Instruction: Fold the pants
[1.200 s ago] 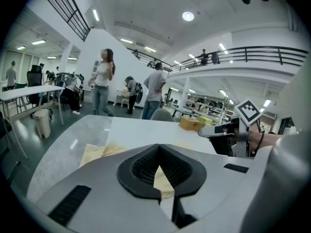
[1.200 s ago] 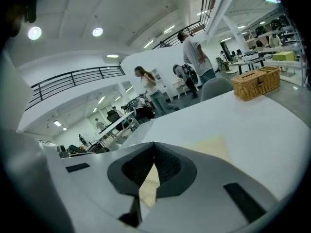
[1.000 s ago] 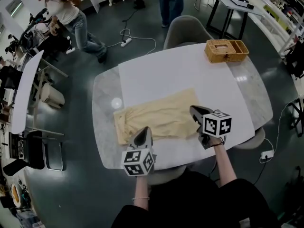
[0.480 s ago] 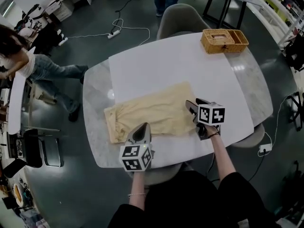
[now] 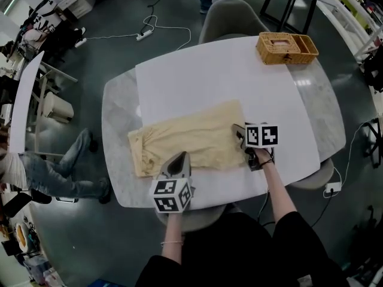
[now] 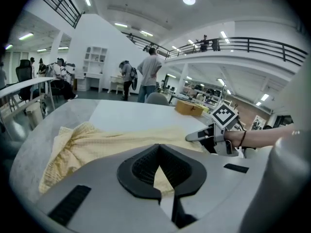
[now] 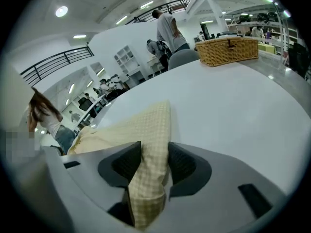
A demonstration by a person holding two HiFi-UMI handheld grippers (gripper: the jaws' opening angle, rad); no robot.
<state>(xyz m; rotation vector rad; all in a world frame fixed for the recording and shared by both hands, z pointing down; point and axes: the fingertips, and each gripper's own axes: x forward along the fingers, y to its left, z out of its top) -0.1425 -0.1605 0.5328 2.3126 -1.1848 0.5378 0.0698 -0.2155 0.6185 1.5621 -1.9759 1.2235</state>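
pale yellow pants (image 5: 191, 142) lie flat on the near half of the table (image 5: 287, 82), running 9 to 3 o'clock. the left gripper (image 5: 179, 158), at their 6 o'clock edge, has its jaws clenched on them; the right gripper (image 5: 239, 133), at the 3 o'clock end, has just been spreading its jaws, now released with the pants' end loose between them. a basket (image 5: 286, 46) sits at the table's 1 o'clock.

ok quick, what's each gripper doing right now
left gripper: closed, tips at the pants edge; whether it pinches cloth can't be told
right gripper: open, jaws have just been opening, pants cloth sits between them
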